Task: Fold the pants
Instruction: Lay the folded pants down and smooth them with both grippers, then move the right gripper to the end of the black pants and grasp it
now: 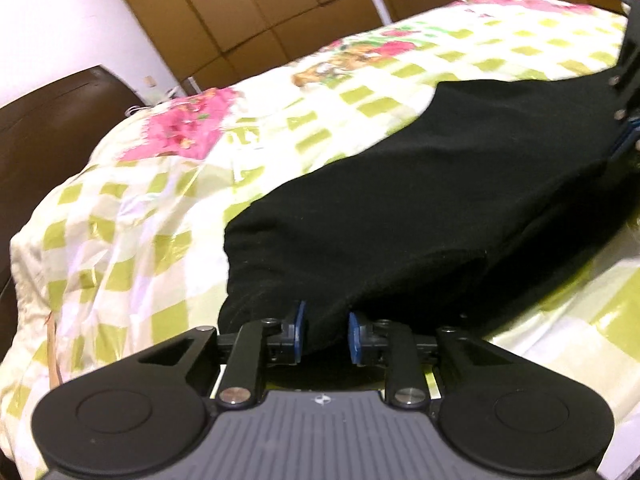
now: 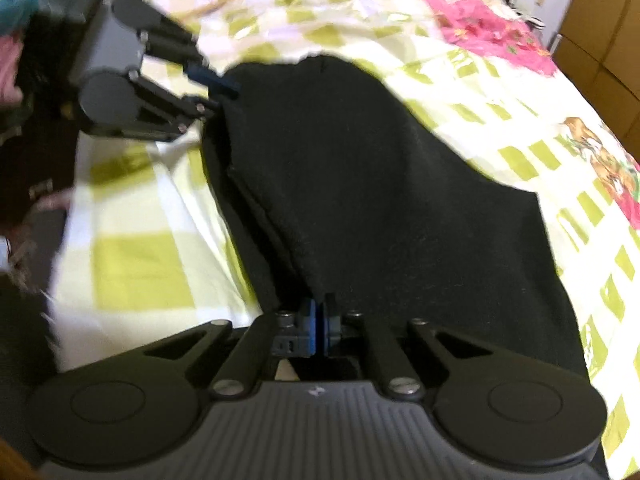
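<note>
Left wrist view shows the black pants (image 1: pixel 420 184) lying in a thick folded mass across the bed, one rounded end close to the camera and the rest stretching away to the right. That near end bulges between the blue pads (image 1: pixel 301 330) of the left tool (image 1: pixel 325 334), whose jaws stand apart with dark cloth filling the gap; the pads sit at the sides of the fabric, and whether they press it firmly cannot be told. In the right wrist view the pants (image 2: pixel 380 200) spread wide from the camera toward the far left, with a layered edge running down the left side. The right tool (image 2: pixel 319 330) has its blue pads pressed together on a peak of that cloth, which rises out of the pinch. At the far corner the left tool (image 2: pixel 218 92) reaches in from the left, its tips at the edge of the fabric. Under the pants lies a bedspread (image 1: pixel 132 216) of pale cream with green squares and pink flower patches, wrinkled near the rim. Beyond the bed stand a dark brown headboard (image 1: pixel 52 128), a white wall (image 1: pixel 60 20) and brown wooden wardrobe doors (image 1: pixel 248 8).
</note>
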### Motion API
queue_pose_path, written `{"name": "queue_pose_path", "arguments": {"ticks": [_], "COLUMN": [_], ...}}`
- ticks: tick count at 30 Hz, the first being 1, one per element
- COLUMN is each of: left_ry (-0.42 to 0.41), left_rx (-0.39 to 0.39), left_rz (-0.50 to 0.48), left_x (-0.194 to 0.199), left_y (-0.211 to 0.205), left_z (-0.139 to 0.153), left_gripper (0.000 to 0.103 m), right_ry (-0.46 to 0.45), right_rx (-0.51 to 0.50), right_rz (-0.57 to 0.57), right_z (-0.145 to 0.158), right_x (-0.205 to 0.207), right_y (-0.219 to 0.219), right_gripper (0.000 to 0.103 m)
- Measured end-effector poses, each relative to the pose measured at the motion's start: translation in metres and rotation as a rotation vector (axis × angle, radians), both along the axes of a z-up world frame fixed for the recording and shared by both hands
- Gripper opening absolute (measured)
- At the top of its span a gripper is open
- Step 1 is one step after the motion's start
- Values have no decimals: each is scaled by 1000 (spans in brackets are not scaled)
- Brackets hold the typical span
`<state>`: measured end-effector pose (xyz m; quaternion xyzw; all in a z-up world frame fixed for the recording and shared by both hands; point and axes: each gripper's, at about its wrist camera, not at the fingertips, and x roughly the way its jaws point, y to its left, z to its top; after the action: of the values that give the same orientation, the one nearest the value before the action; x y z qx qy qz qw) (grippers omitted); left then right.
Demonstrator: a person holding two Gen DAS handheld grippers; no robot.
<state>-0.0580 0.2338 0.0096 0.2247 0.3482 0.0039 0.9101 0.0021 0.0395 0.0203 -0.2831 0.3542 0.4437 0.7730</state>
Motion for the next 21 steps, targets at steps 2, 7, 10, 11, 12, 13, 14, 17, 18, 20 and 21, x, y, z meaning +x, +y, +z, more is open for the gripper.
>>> {"name": "queue_pose_path", "arguments": {"ticks": [2,7,10,11,12,13,14,17,18,20,21], "left_ry": [35,87,83,76,66,56,43,9,0,-3,-4], "left_rx": [12,55,37,35,33,31,25,-18,-36,-87,-113], "left_rz": [9,-8,8,11,11,9,2,-58,-91,-159,-203], "left_x": [2,1,-1,-3,-4,-4,-4,5,9,22,30], "left_y": [-1,-9,-11,-14,-18,-23,-31,-57,-71,-99,-117], "left_z": [-10,-18,-3,3,9,15,21,34,37,40,40], "left_gripper": [38,38,38,38,38,38,38,38,38,38,38], "right_ry": [6,92,108,115,115,107,103,119,124,117,114], "right_rx": [34,-52,45,81,109,134,155,214,231,254,259], "right_rz": [-13,-5,-9,-18,-33,-54,-83,-238,-320,-480,-560], "right_z": [6,-36,-21,-14,-7,-2,2,10,11,12,12], "right_x": [-3,6,2,1,-1,-2,-2,6,10,17,22], "right_y": [-1,11,3,-4,-11,-21,-31,-77,-100,-143,-165], "right_gripper": [4,13,15,17,22,23,23,23,23,23,24]}}
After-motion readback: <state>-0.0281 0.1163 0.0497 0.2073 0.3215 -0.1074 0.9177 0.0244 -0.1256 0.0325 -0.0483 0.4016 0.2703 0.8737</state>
